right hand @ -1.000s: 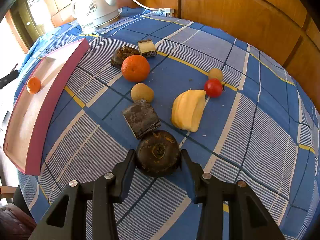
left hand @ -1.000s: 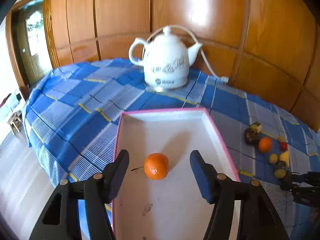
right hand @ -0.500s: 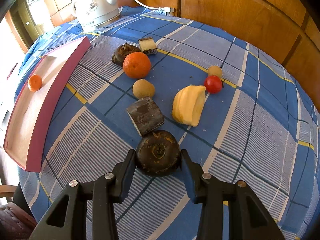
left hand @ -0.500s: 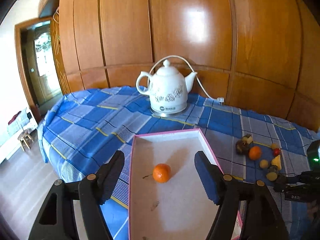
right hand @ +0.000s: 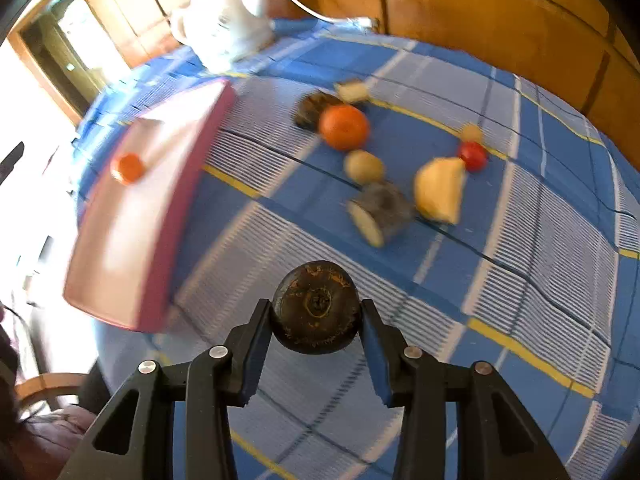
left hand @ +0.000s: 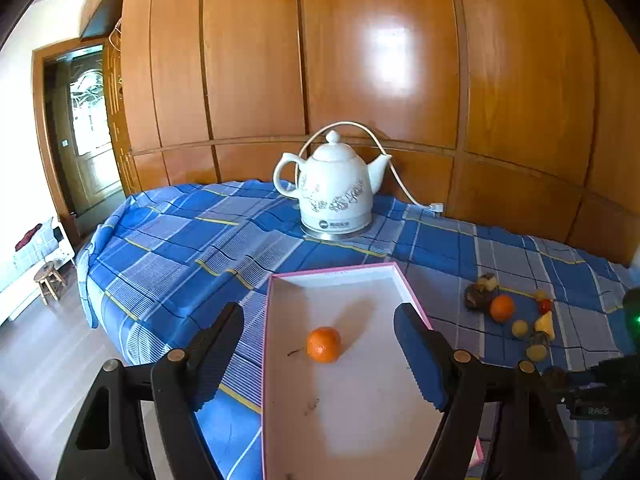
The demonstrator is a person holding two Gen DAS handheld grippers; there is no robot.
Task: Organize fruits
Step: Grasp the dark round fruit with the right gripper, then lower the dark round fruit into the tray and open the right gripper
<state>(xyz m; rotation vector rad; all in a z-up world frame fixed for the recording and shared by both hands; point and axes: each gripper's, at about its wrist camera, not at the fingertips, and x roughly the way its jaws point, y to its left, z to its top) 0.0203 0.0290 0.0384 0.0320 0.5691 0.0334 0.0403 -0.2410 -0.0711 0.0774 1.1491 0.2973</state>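
A small orange (left hand: 324, 344) lies alone in the pink-rimmed white tray (left hand: 360, 420). My left gripper (left hand: 320, 344) hovers above and short of it, jaws opening wide, nothing between the pads. In the right wrist view my right gripper (right hand: 316, 312) is shut on a dark brown round fruit (right hand: 316, 306), lifted off the cloth. Beyond it lie a cut dark piece (right hand: 380, 216), a yellow wedge (right hand: 440, 188), a tan ball (right hand: 364, 166), a bigger orange (right hand: 344, 126) and a red tomato (right hand: 473, 156). The tray (right hand: 120, 248) with the small orange (right hand: 128, 168) sits at left.
A white ceramic kettle (left hand: 334, 196) with its cord stands at the back of the blue checked tablecloth (left hand: 180, 248). Wood panelling (left hand: 380, 60) rises behind the table. The table edge drops to the floor at left, where a small stool (left hand: 50, 280) stands.
The left gripper drew back and up from the small orange, its jaws spreading wider. The right gripper lifted the dark round fruit off the cloth and tilted up, blurring the view.
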